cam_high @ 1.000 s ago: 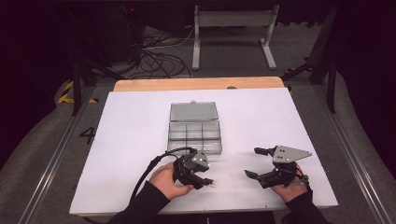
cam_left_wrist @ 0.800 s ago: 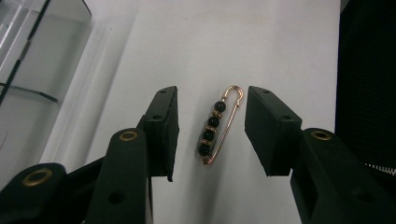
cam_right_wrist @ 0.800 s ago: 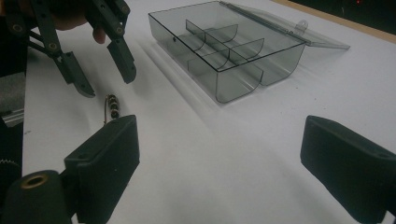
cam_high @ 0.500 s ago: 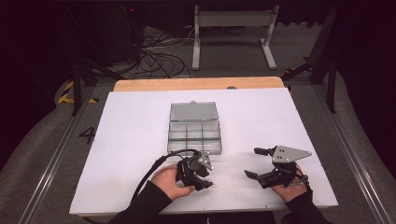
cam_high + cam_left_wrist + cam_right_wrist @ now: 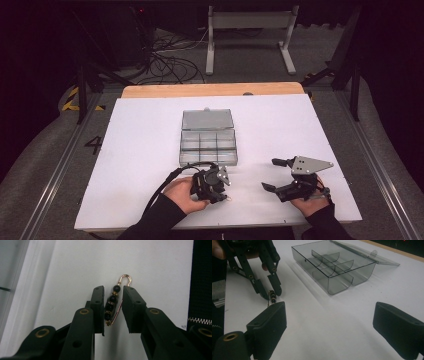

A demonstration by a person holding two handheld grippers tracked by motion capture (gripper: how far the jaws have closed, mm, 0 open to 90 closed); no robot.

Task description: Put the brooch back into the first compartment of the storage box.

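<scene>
Left gripper (image 5: 113,307): we see jaws just closing around beaded pin (image 5: 112,302), contact perhaps unclear | right gripper (image 5: 329,322) gapes, holds nothing | compartment box (image 5: 332,267) nearby, lid open.

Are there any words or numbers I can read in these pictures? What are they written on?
"4" — a dark digit on the grey floor left of the table, at.
Nothing can be read on the clear box, the beaded pin or the grippers.
</scene>
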